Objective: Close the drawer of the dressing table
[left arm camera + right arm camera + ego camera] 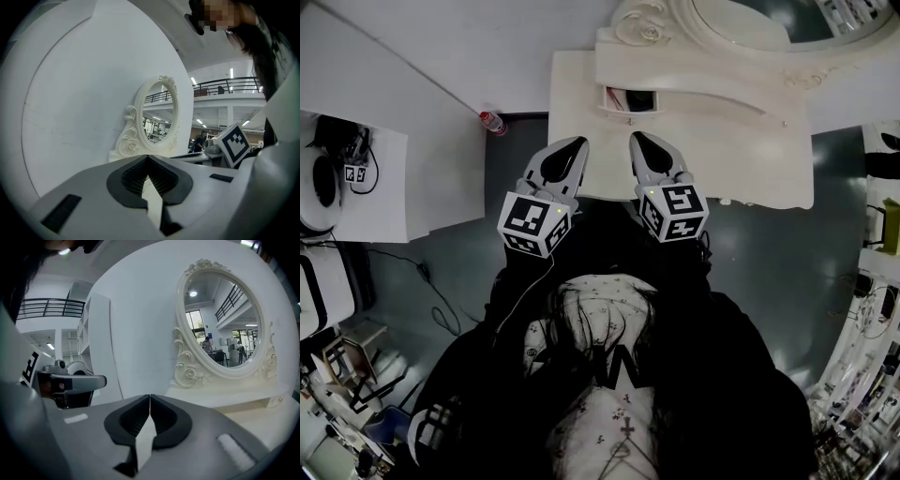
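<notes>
Left gripper [578, 142] is clenched on nothing; right gripper [637, 138], just beside it, likewise. Ahead, between their tips, the drawer [628, 98] stands open, its dark inside partly hidden by the dressing table [574, 94]. Farther ahead, the mirror [741, 19] is cut off.

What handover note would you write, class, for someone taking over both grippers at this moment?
Left gripper: jaws together, holding nothing.
Right gripper: jaws together, holding nothing.
Both point at the cream-white dressing table, with their tips over its front edge, side by side.
The table's small drawer sits just beyond the tips, below the ornate oval mirror. It looks pulled out, with its dark inside showing from above.
Done: grippers brought up to the table.
Left: reach the drawer front and push it in; neither gripper touches it yet.
</notes>
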Demonstrator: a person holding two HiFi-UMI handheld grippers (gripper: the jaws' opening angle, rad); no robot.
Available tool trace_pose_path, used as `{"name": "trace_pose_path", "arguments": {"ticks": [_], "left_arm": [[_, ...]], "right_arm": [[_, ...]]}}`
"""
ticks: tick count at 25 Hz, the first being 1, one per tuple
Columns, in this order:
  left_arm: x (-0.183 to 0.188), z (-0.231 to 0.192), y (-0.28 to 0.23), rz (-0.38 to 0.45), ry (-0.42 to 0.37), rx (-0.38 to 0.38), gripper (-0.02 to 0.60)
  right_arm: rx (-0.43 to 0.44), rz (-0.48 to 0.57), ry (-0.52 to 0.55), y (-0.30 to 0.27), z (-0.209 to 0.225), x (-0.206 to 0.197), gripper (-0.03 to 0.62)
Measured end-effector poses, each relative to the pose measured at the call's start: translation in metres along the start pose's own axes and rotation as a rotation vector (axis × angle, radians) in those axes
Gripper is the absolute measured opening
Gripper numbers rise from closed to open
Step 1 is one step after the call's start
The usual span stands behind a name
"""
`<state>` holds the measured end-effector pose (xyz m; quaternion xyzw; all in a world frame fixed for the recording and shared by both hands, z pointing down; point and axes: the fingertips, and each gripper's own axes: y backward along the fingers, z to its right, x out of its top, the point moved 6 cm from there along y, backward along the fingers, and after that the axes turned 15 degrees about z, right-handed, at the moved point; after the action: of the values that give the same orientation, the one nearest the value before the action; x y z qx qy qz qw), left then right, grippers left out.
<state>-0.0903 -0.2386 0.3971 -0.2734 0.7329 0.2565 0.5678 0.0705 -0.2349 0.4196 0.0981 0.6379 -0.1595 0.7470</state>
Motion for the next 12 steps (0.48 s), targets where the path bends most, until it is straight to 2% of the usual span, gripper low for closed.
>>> {"name": "trace_pose_path", "arguments": {"ticks": [12], "left_arm": [[-0.010,-0.011,-0.044,-0.024,0.000,0.022,0.000]], "right_arm": [[-0.021,-0.179,0.005,-0.029,0.052,-0.063,0.025]]}}
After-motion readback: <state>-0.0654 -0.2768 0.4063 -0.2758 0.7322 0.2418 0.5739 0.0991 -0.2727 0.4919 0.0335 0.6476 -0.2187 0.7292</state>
